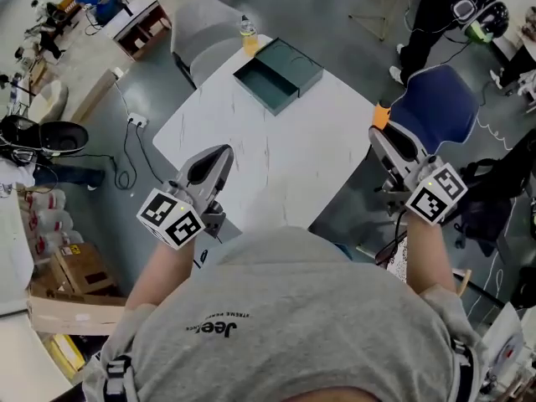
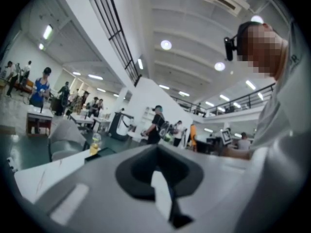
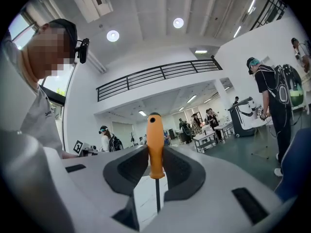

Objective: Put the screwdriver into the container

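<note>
A dark green open container (image 1: pixel 277 74) sits at the far side of the white table (image 1: pixel 285 166); the left gripper view shows it as a dark strip (image 2: pixel 105 151). My right gripper (image 1: pixel 382 134) hangs off the table's right edge, shut on the screwdriver, whose orange handle (image 1: pixel 381 115) pokes out ahead of the jaws. In the right gripper view the orange handle (image 3: pixel 155 147) stands upright between the pads of the gripper (image 3: pixel 156 154), with the thin shaft (image 3: pixel 157 195) below. My left gripper (image 1: pixel 219 156) is over the table's near left corner, its jaws (image 2: pixel 156 152) together and holding nothing.
A bottle of yellow liquid (image 1: pixel 249 37) stands just behind the container. A blue chair (image 1: pixel 439 107) is under my right gripper and a grey chair (image 1: pixel 206 54) sits at the table's far left. A person (image 1: pixel 437 11) stands at the far right. Cables and boxes lie on the floor to the left.
</note>
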A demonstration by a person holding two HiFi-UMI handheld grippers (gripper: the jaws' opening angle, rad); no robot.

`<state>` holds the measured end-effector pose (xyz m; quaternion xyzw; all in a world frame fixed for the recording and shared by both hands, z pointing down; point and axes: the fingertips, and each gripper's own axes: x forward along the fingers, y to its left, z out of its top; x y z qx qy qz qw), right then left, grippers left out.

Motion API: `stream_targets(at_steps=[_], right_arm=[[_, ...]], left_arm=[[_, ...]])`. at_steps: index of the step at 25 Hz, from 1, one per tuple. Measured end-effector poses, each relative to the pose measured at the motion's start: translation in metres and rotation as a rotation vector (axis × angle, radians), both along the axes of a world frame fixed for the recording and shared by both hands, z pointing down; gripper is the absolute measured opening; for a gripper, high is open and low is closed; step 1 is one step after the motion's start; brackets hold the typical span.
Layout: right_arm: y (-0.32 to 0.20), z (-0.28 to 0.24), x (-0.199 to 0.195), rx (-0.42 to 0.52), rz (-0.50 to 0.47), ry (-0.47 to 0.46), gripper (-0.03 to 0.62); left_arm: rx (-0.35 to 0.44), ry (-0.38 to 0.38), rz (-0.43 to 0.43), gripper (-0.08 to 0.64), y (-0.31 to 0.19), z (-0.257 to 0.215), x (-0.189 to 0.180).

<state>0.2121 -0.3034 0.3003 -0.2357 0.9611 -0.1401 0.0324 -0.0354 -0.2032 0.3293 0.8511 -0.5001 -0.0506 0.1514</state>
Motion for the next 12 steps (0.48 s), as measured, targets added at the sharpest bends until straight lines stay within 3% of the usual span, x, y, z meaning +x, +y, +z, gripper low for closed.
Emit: stream_targets(at_steps=[6, 12], right_arm=[[-0.042, 0.030, -0.029, -0.031, 0.004, 0.061, 0.089], [-0.080, 0.045, -0.088, -0.027, 0.004, 0.158, 0.089]], left_arm=[[-0.034, -0.002, -0.004, -0.002, -0.027, 0.027, -0.027], [-0.054, 0.024, 0.021, -0.002, -0.061, 0.054, -0.069]])
